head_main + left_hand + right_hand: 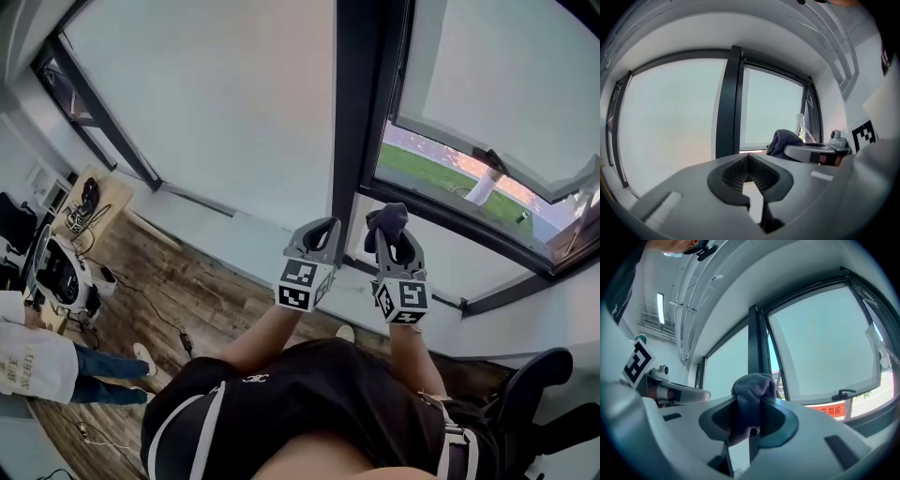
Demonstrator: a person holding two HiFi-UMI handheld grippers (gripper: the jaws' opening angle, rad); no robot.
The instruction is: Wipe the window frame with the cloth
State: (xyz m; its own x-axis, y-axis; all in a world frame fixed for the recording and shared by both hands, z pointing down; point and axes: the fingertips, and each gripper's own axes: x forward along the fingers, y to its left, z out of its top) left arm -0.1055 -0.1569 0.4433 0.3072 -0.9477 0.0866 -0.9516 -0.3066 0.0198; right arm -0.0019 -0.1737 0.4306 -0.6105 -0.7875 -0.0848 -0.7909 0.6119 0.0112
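A dark vertical window frame post (356, 122) stands between two panes, straight ahead of both raised grippers. My right gripper (395, 236) is shut on a bunched grey-purple cloth (388, 218), which pokes out past the fingertips close to the frame's lower rail. In the right gripper view the cloth (753, 386) fills the jaws of that gripper (750, 405), with the frame post (754, 343) behind it. My left gripper (317, 230) is beside it at the left, shut and holding nothing. In the left gripper view the gripper (749, 164) faces the post (729, 103), with the cloth (783, 140) at the right.
The right-hand sash (487, 84) is tilted open outward, its handle (494, 161) on the lower edge. A person (42, 361) stands on the wood floor at the lower left, near a cluttered desk (66, 267) and cables (159, 314). A black chair (534, 384) is at the lower right.
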